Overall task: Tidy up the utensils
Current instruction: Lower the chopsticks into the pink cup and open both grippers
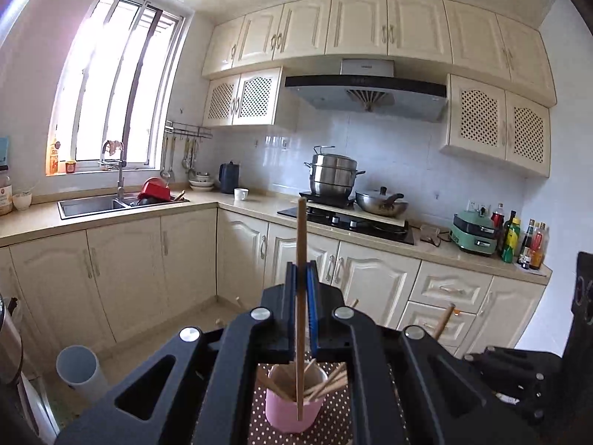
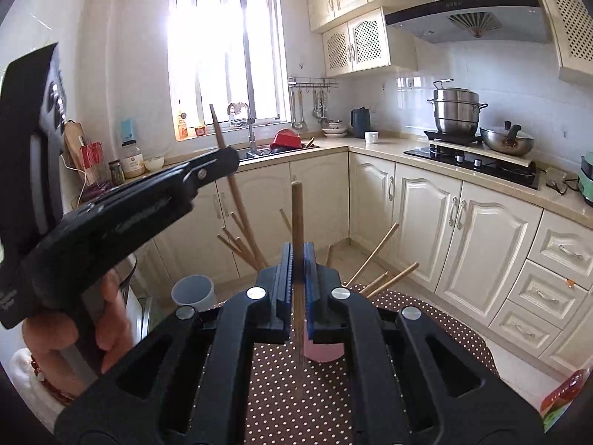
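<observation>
We are looking at a matt, pale wooden chopstick (image 1: pixel 301 244) pinched in our left gripper (image 1: pixel 303 274), whose black plastic body is looking matt, with ribbed blue pads. Our right gripper (image 2: pixel 298 259) is showing the same plastic and is holding a darker wooden chopstick (image 2: pixel 297 218). The pink cup (image 1: pixel 292 408) is appearing as smooth plastic, standing on a brown dotted tablecloth (image 1: pixel 333 422). The steel pot (image 1: pixel 333 178) is gleaming, and the cream cabinet doors (image 1: pixel 126 259) are shining glossy.

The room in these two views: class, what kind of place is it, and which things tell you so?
A home kitchen, almost certainly. A sink under the window, a gas hob with a steamer pot beneath a range hood, and cream cabinets all show it.
</observation>
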Tool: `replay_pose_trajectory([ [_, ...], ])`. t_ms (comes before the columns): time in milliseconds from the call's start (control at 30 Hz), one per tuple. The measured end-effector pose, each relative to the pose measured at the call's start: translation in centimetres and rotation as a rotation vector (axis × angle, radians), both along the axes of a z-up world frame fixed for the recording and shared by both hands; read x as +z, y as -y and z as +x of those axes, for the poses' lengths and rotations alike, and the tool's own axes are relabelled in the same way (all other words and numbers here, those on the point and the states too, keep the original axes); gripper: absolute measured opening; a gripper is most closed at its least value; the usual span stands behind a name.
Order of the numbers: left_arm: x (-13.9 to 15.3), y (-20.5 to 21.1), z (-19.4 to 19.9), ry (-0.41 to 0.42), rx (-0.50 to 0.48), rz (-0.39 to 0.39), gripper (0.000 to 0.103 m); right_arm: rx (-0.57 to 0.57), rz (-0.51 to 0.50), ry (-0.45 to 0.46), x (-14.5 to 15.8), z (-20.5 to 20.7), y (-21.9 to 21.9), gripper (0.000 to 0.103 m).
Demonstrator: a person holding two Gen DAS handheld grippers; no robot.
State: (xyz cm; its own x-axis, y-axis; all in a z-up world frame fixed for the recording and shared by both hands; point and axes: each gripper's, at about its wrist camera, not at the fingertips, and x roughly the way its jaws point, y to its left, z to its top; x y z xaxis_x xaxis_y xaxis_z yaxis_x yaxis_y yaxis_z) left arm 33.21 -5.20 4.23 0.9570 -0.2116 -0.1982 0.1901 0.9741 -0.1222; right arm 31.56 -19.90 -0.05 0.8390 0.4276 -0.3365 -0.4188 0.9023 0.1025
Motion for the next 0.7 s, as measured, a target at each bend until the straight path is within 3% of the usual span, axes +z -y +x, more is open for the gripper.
replay_pose_trajectory([
  [233, -0.7, 1.2, 2.5, 0.026, 0.020, 0.008, 0.006, -0.008, 0.010, 0.009, 0.0, 1.4, 0.6, 0.006],
  [700, -4.2, 2.0, 3.5, -0.042, -0.013, 0.081, 0.006, -0.008, 0.020, -0.001, -0.5, 2.7, 0.6, 0.006],
])
